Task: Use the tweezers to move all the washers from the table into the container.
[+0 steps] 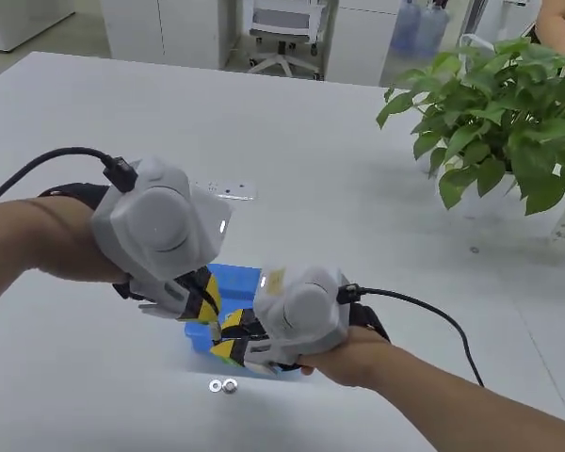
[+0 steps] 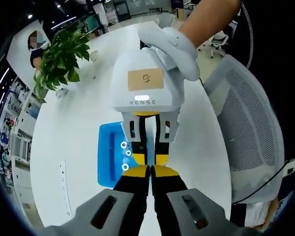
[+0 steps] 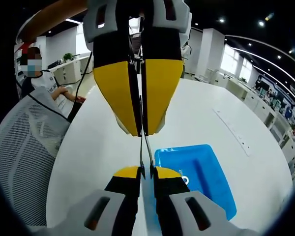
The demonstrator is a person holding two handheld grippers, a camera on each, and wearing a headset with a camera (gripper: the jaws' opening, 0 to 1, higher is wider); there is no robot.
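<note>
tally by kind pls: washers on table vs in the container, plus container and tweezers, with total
blue container: 1
washers in the container: 3
washers on the table: 2
tweezers: 1
Total: 7

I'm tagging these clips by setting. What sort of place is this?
Most likely an open-plan office: a large white table, a swivel office chair beyond it, a potted plant on the table, and ceiling lights in the right gripper view.
</note>
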